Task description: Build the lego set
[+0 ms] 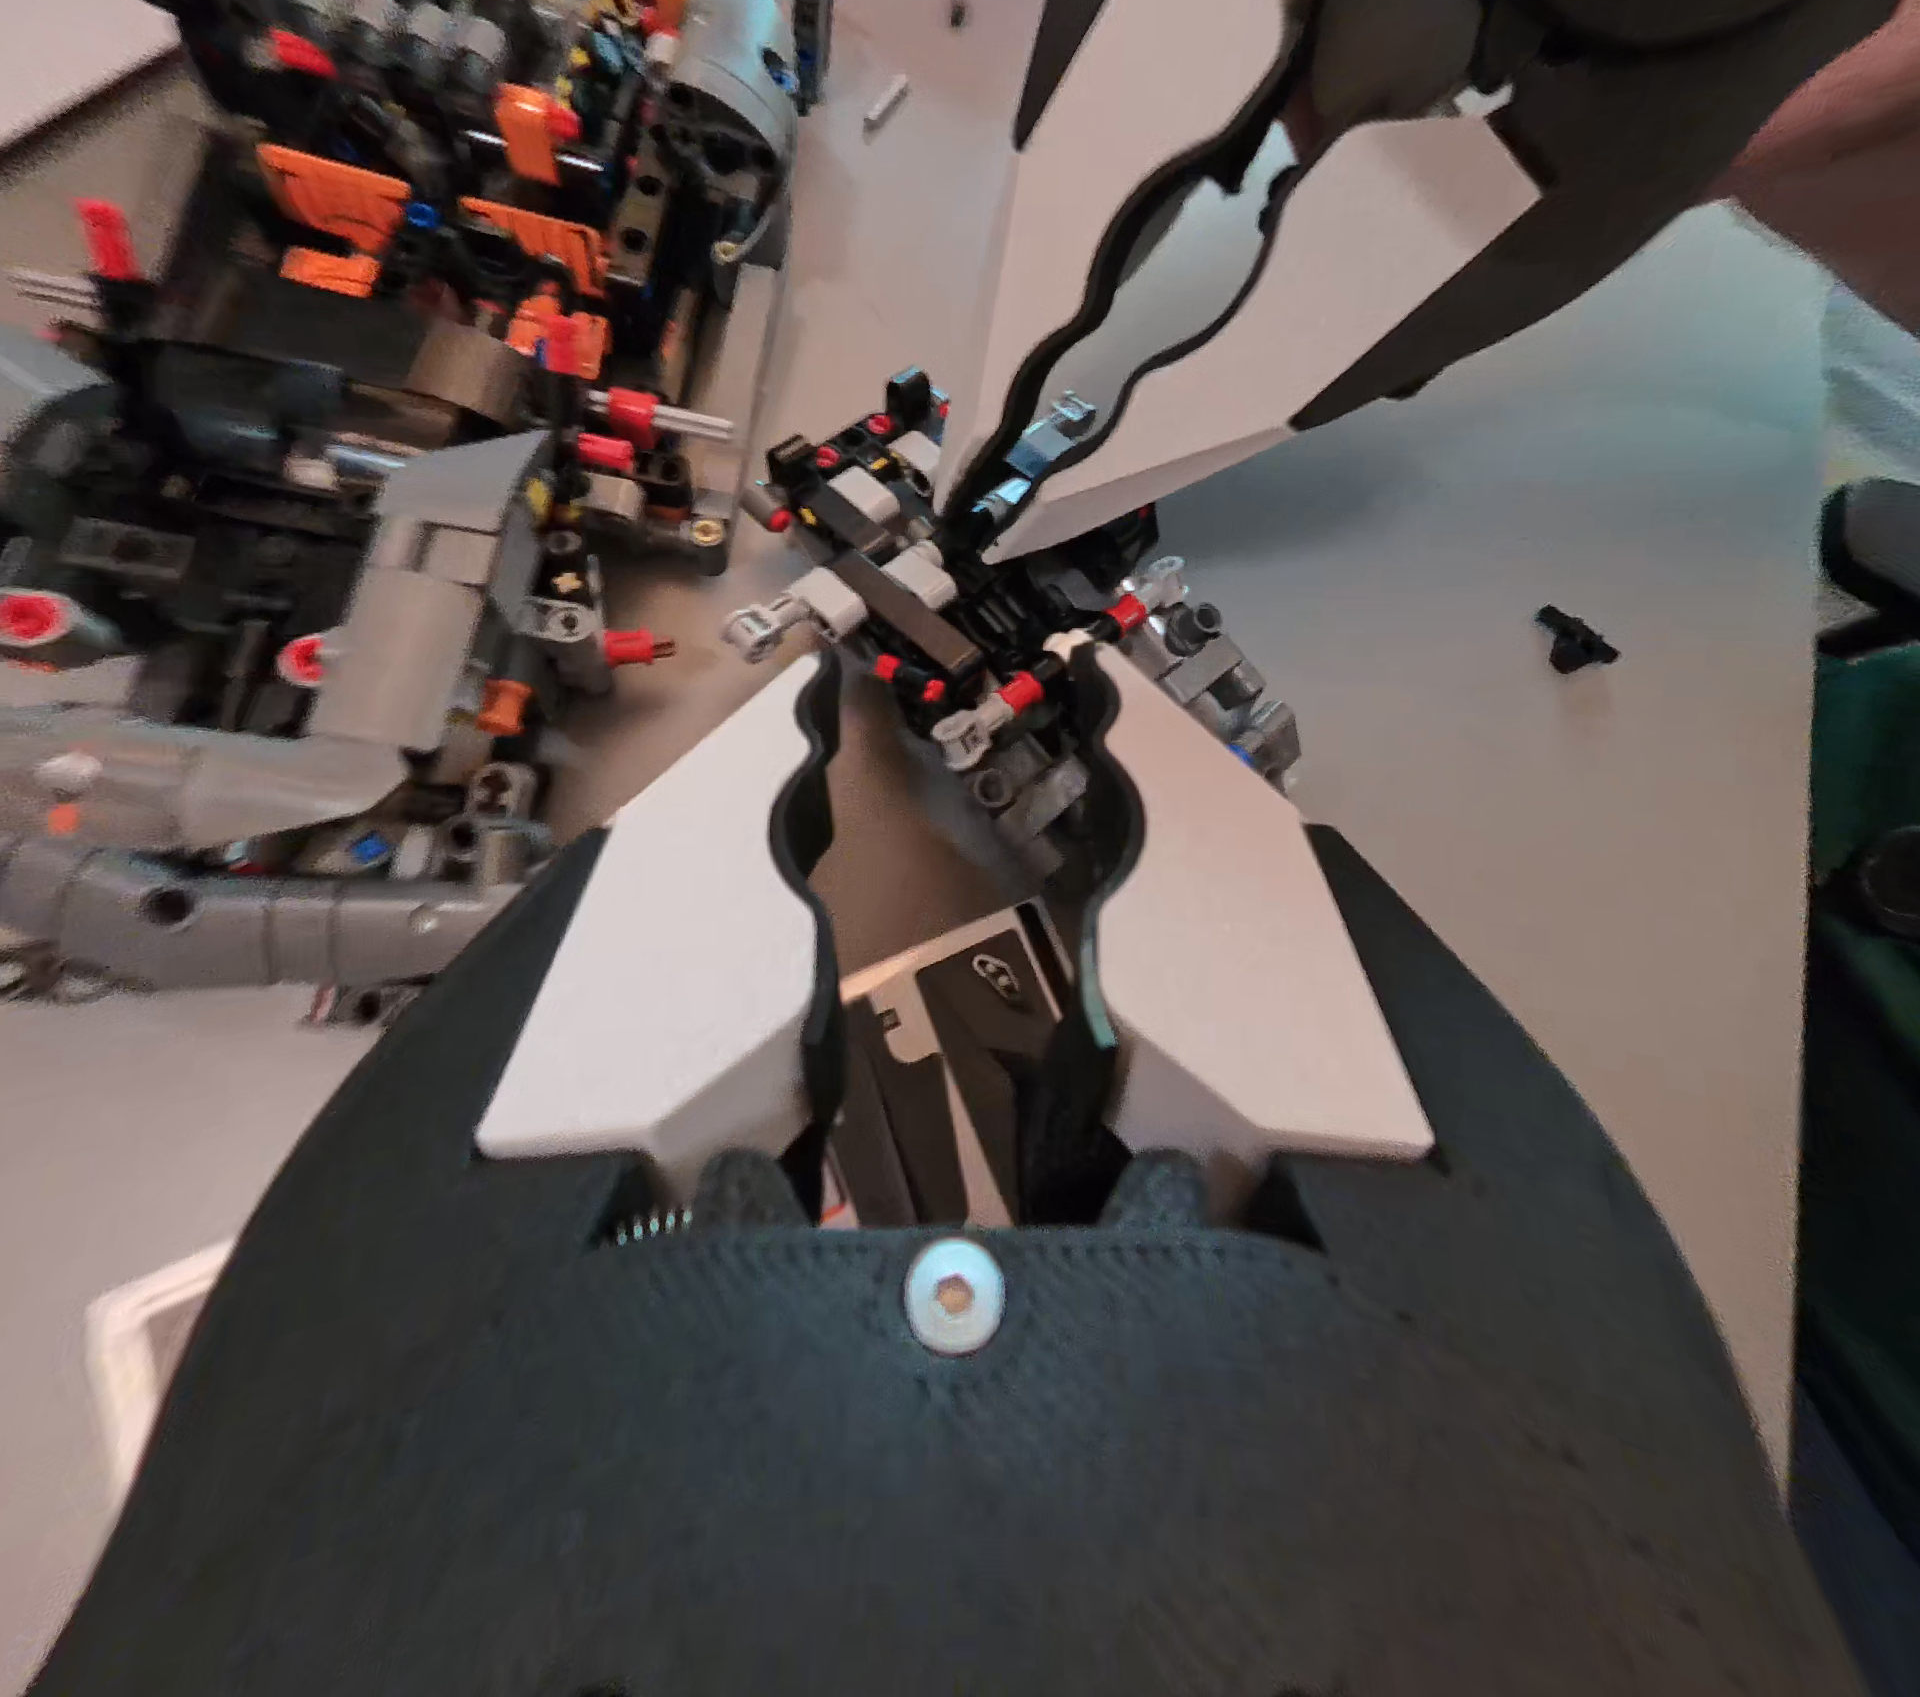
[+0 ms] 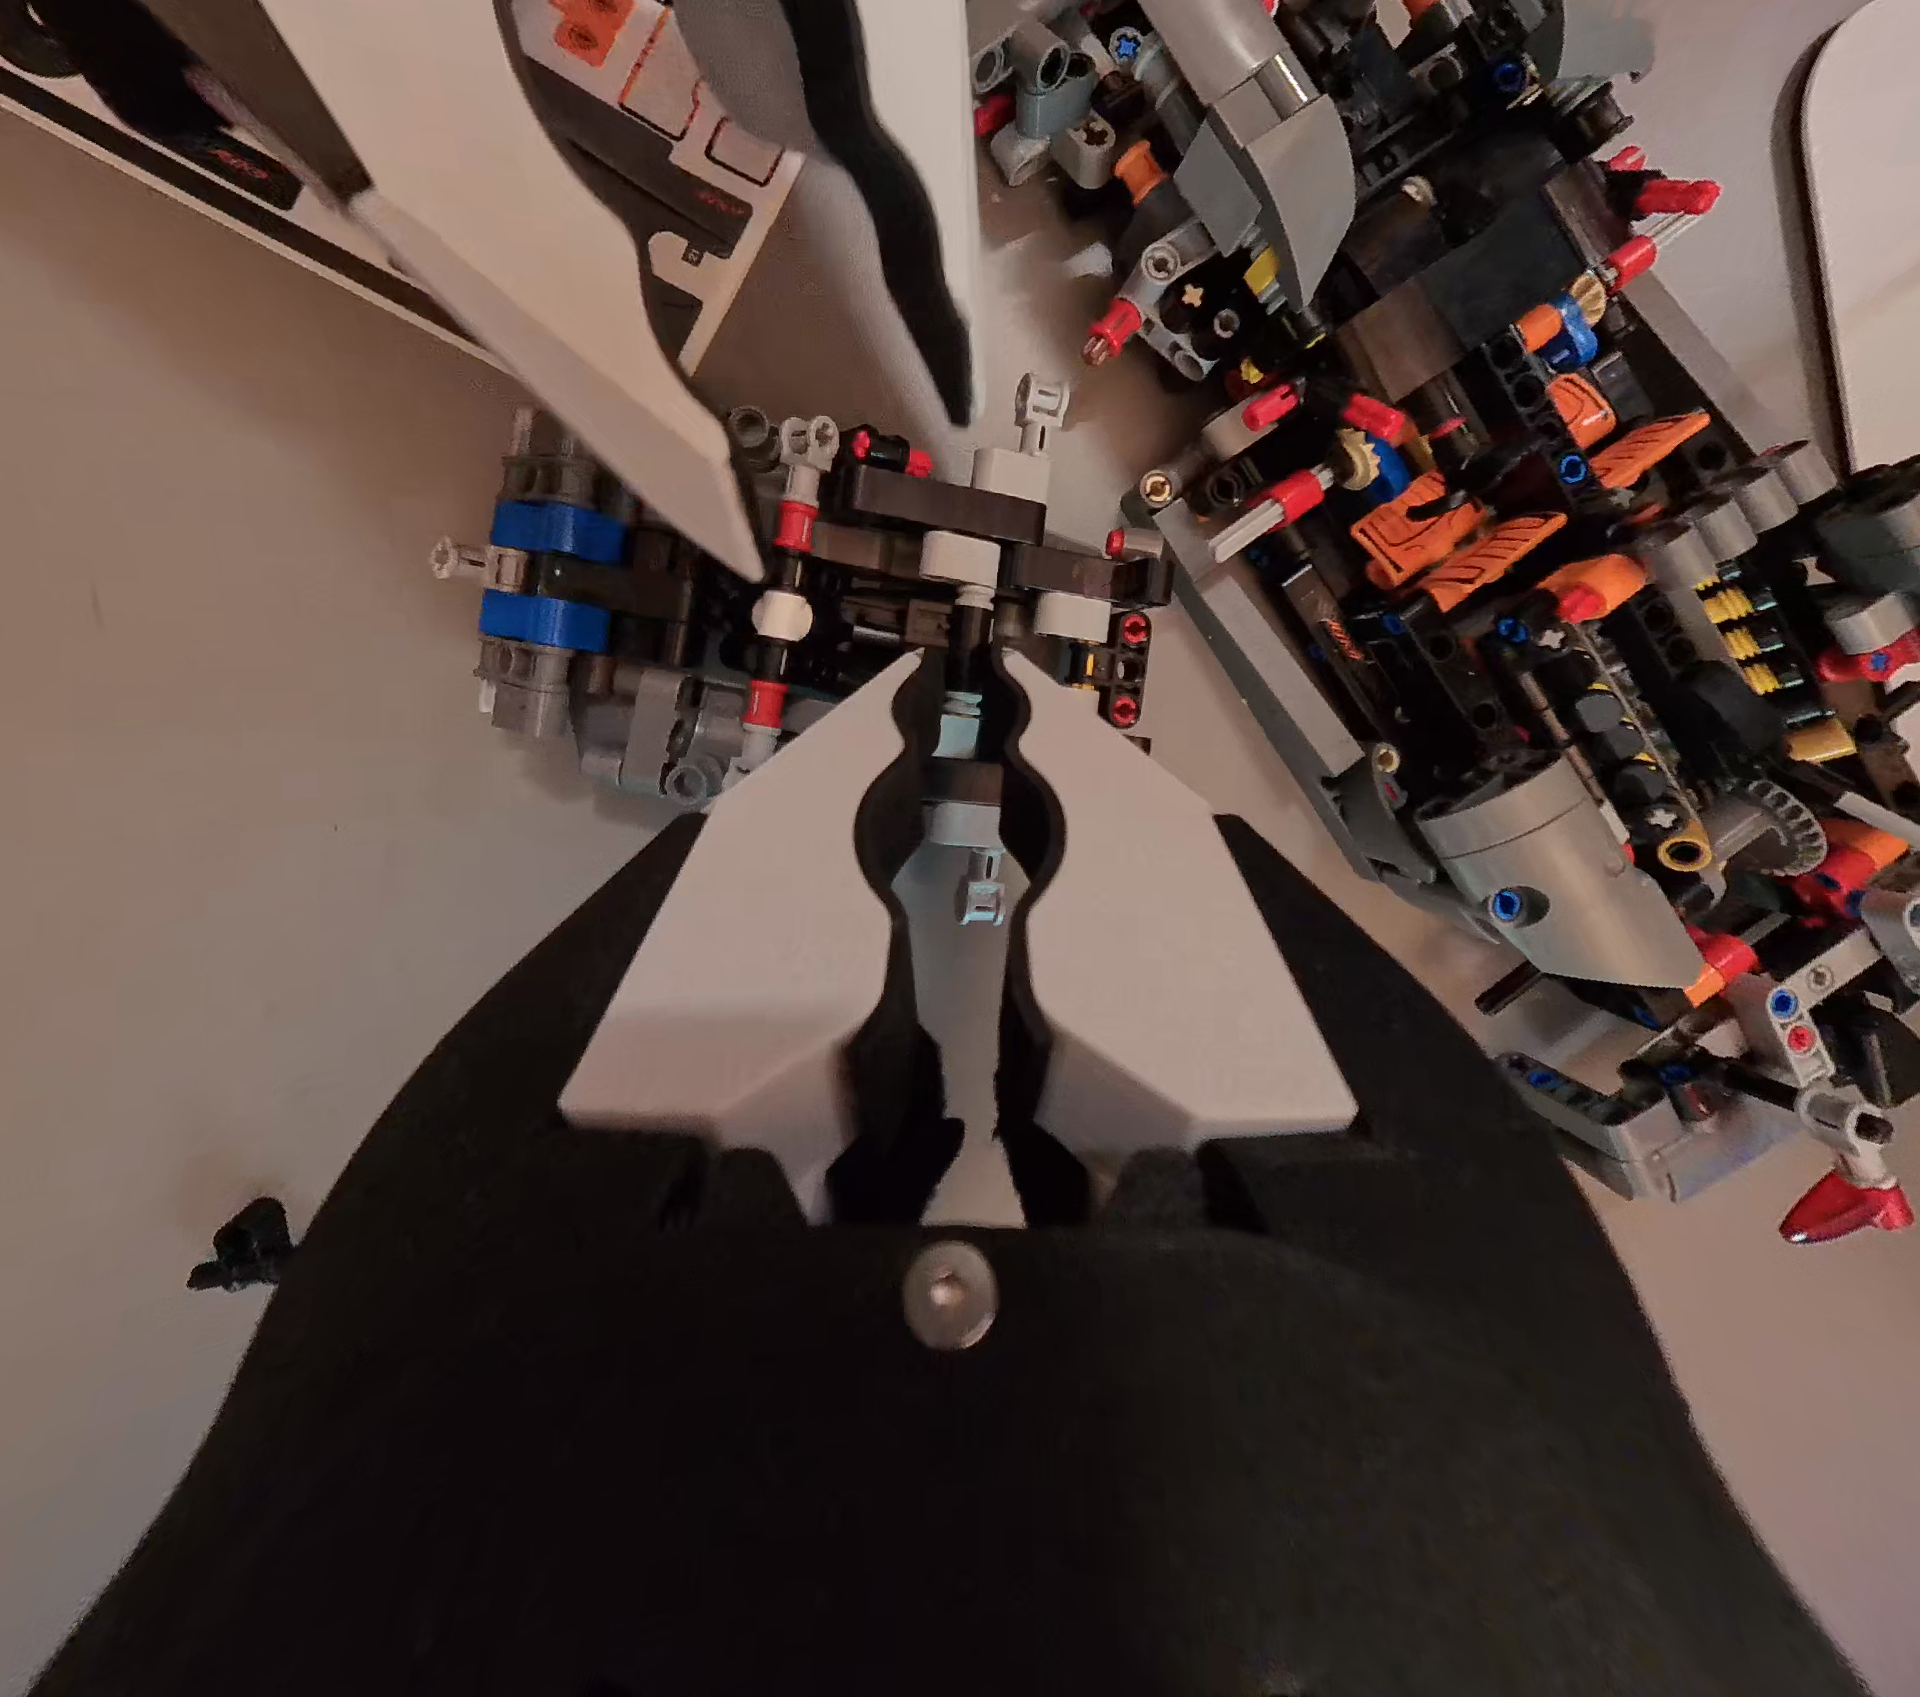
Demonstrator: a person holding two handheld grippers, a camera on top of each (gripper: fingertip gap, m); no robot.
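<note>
We hold two grippers over a pale table [image 2: 208, 816], both meeting at a small sub-assembly [image 2: 935, 567] of black, grey, red and blue pieces that lies just beside the large, half-built model [image 2: 1507, 525] with its orange and grey panels.

The left gripper [image 1: 961, 681] reaches the sub-assembly from one side; its jaws stand a little apart, and its tips touch the red-and-black pins at the near end, though we cannot tell whether they truly pinch anything. The right gripper [image 2: 961, 671] comes from the opposite side, its jaws drawn close around a stack of light grey and dark pieces on a black axle [image 2: 961, 774]; it seems to grasp that stack, but the contact is partly hidden.

An open instruction booklet [image 2: 644, 89] lies behind the left gripper. A loose black pin [image 1: 1574, 639] lies well apart on the table.

Our judgement: this step is seating the axle stack into the sub-assembly. To do it well, we should brace firmly with the left gripper, keep the axle in line with its hole, and push straight, without twisting, so the neighbouring pins do not pop loose.
</note>
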